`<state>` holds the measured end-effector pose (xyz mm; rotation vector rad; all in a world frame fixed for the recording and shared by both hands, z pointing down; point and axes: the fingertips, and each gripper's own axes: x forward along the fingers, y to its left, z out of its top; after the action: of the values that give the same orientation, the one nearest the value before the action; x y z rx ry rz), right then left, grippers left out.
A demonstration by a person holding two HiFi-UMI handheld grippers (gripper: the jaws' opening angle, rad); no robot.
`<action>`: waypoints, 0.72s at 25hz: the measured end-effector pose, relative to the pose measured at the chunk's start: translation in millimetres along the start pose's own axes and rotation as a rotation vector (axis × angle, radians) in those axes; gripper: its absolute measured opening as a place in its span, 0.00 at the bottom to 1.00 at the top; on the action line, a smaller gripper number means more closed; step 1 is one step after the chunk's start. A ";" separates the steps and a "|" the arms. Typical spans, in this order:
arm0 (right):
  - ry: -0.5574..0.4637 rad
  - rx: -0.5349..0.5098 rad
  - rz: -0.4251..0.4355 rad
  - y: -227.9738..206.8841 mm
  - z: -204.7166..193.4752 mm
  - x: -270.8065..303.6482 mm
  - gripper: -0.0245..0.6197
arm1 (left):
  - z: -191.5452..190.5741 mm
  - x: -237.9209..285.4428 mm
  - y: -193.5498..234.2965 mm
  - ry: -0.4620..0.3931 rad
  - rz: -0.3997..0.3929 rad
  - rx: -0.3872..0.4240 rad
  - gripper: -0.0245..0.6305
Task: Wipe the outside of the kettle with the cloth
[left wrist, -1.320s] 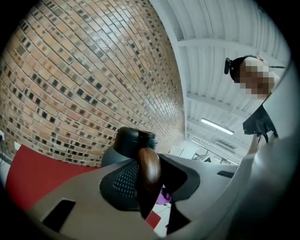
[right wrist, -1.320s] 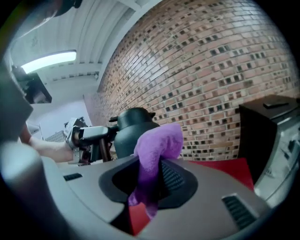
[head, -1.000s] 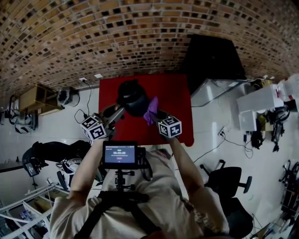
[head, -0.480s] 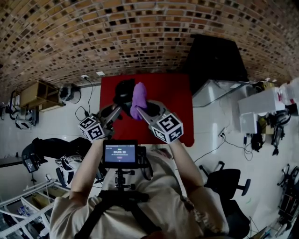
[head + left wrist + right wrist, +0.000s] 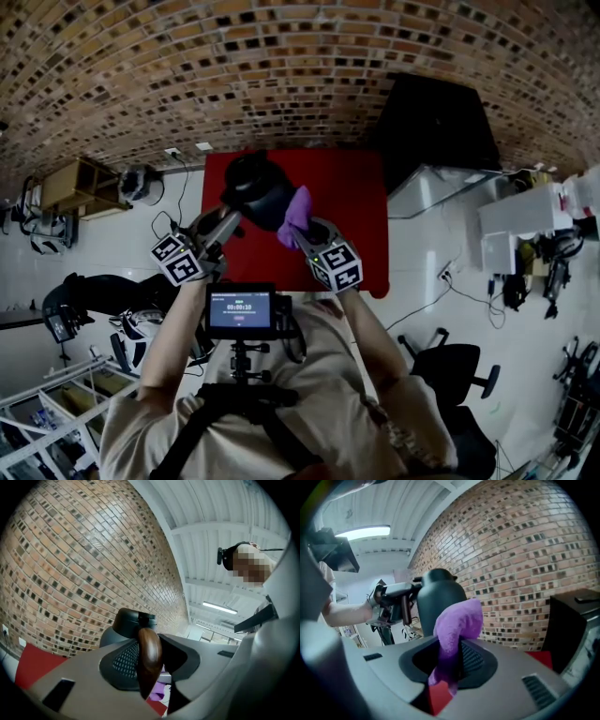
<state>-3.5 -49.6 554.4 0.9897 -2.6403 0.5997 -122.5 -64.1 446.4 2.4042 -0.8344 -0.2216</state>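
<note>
Nearest, screen: a small lit screen (image 5: 240,310) sits on a stand at the person's chest.
Left gripper: the left gripper (image 5: 230,223) reaches forward from the left, and its jaws are closed only part way because they press on the brown wooden handle (image 5: 149,660) of the kettle.
Right gripper: the right gripper (image 5: 305,232) reaches in from the right, with its jaws clamped on the purple cloth (image 5: 298,214); the cloth stands up out of the jaws in a soft bunch.
Kettle: the dark kettle (image 5: 255,190) is between the two grippers, over the red table (image 5: 342,187). I cannot tell whether its base rests on the table.
Cloth and kettle: the bunch of cloth is at the right side of the kettle's body and seems to touch it.
Behind: a brick wall (image 5: 281,75) stands behind the table.
</note>
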 end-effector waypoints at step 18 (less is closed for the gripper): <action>-0.057 0.044 0.069 -44.1 17.3 -28.4 0.21 | 32.2 -42.3 -12.7 0.031 -0.208 0.159 0.21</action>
<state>45.3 -71.7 541.1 0.9446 -2.7316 0.6571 -160.1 -45.3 411.5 2.6385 -0.6071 -0.2052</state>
